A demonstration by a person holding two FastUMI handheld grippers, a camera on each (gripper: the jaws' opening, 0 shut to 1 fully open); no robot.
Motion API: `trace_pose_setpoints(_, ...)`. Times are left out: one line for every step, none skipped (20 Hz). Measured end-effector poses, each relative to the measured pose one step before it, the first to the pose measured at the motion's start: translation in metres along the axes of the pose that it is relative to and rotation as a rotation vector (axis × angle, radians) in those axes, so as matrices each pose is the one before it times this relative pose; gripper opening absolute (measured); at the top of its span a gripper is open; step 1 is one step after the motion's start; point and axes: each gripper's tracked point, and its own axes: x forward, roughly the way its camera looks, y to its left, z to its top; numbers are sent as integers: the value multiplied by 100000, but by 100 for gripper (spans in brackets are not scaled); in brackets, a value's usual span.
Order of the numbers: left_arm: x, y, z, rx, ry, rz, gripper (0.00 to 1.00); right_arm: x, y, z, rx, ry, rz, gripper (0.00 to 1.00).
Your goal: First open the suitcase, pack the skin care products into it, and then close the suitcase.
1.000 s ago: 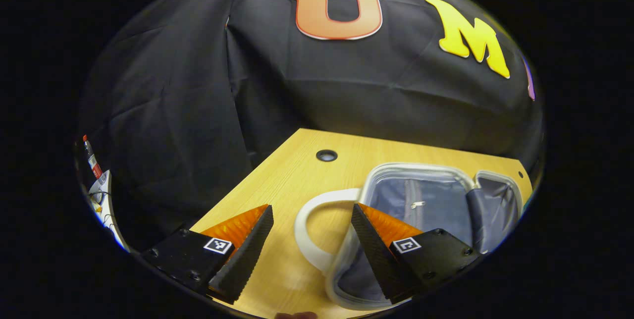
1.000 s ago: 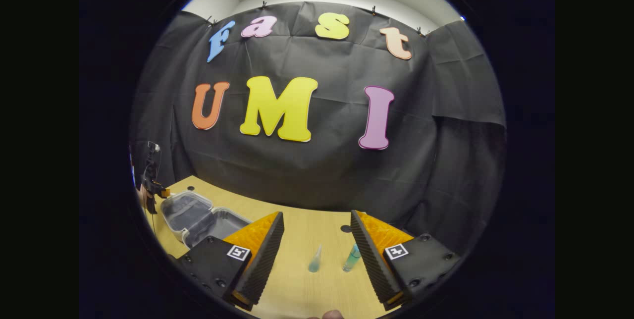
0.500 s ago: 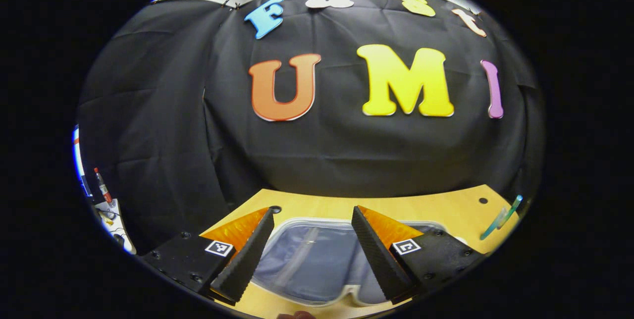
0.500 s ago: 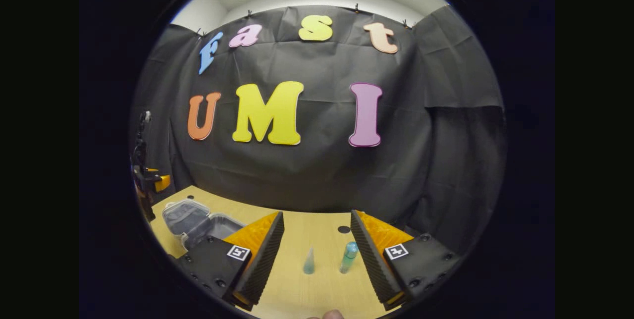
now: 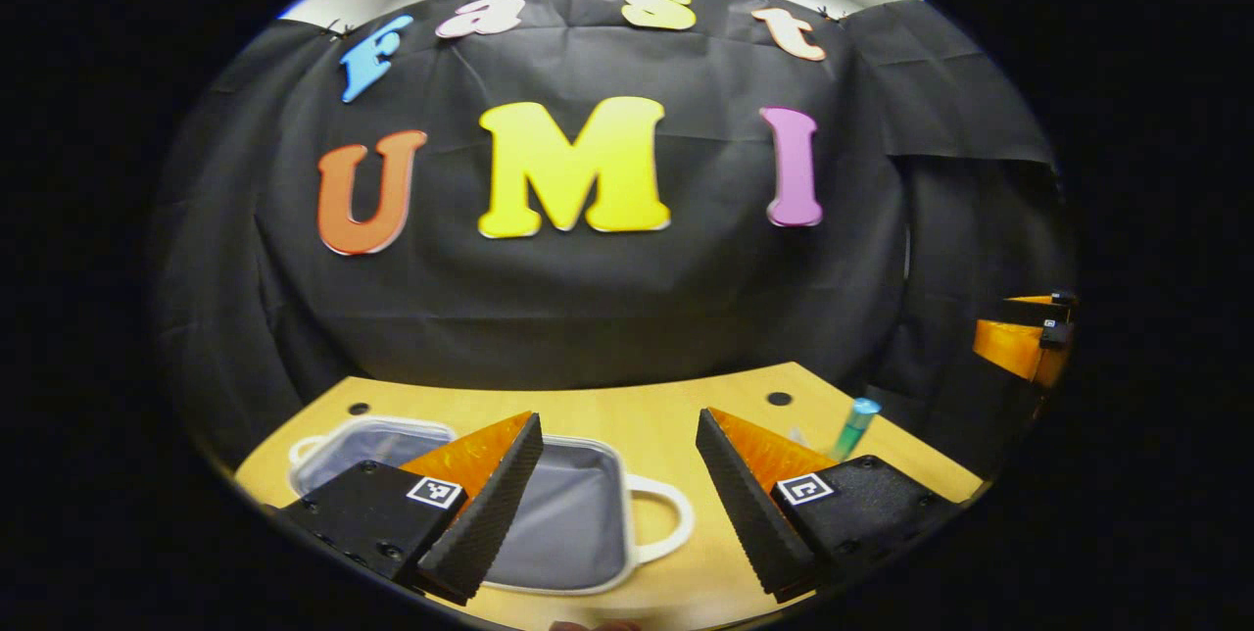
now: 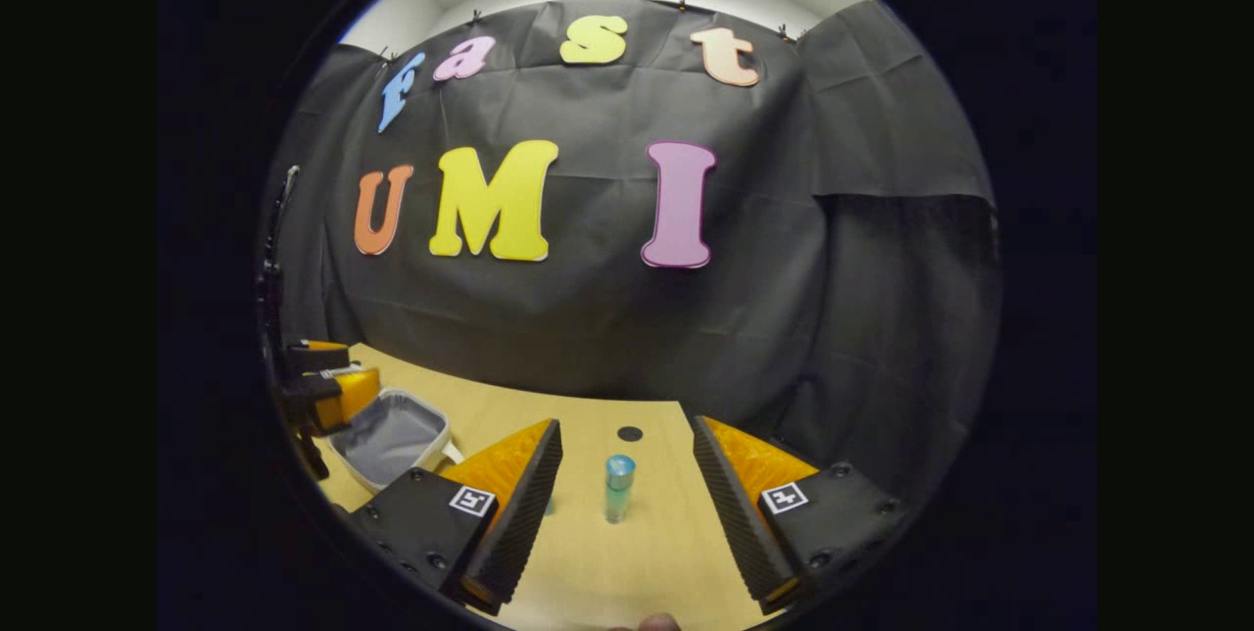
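In the left gripper view, the left tongs [image 5: 619, 504] are standing wide open and gripping nothing, their ridged wedge-shaped fingers [image 5: 485, 513] framing the lower middle of the frame above the smooth, pale wood-grain table [image 5: 637, 415]. The suitcase [image 5: 578, 523] is lying open at the lower left of that frame, a small rounded case with a glossy white rim, a soft grey fabric lining and a white loop handle [image 5: 666, 528] jutting toward the centre; part of it is sitting hidden behind the left finger. A slim bottle [image 5: 854, 423] with a teal cap is showing at the lower right, tilted by the lens, just behind the right finger, and the other gripper [image 5: 1024, 337] is hanging at the far right edge. In the right gripper view, the right tongs [image 6: 627, 513] are likewise spread wide and holding nothing. Between their fingers, at the lower centre, the translucent teal-capped bottle [image 6: 618, 488] is standing upright on the table [image 6: 588, 553], with bare tabletop around it. A round dark hole [image 6: 630, 434] is sitting in the tabletop behind the bottle. The open suitcase [image 6: 392, 437] is lying at the lower left, well apart from the bottle, with the left gripper [image 6: 328, 386] hovering above its far edge.
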Motion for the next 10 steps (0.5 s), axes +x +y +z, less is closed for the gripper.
trace_pose_setpoints(675,-2096,-1203,-1310,2268,-3394,100,-76,-889,-335,-292,1357,-88,80)
trace_pose_setpoints(665,-2002,-1036,-251,1979,-2383,100,-81,-793,-249,-85,924,-103,80)
trace_pose_setpoints(795,-2013,-1189,310,1729,-2180,100,-93,-1070,-465,-577,1005,-444,80)
trace_pose_setpoints(685,-1501,-1003,595,2218,-1674,100,-27,-805,-417,-342,797,-351,80)
trace_pose_setpoints(960,-1448,-1015,26,2382,-1825,100,-35,-1031,-477,-488,1227,-714,80)
trace_pose_setpoints(744,-1156,-962,-380,2639,-1238,100,43,-889,-714,14,2116,-38,80)
trace_pose_setpoints(1471,-894,-934,231,1901,-850,100,70,-797,-597,-32,1855,-36,80)
trace_pose_setpoints(1474,-609,-1035,249,2344,403,100,22,-967,-580,-472,1422,-594,80)
trace_pose_setpoints(1009,-181,-479,59,1461,335,100,33,-749,-306,-221,951,-504,80)
trace_pose_setpoints(1171,-11,-820,677,1809,1182,100,53,-735,20,553,537,-39,79)
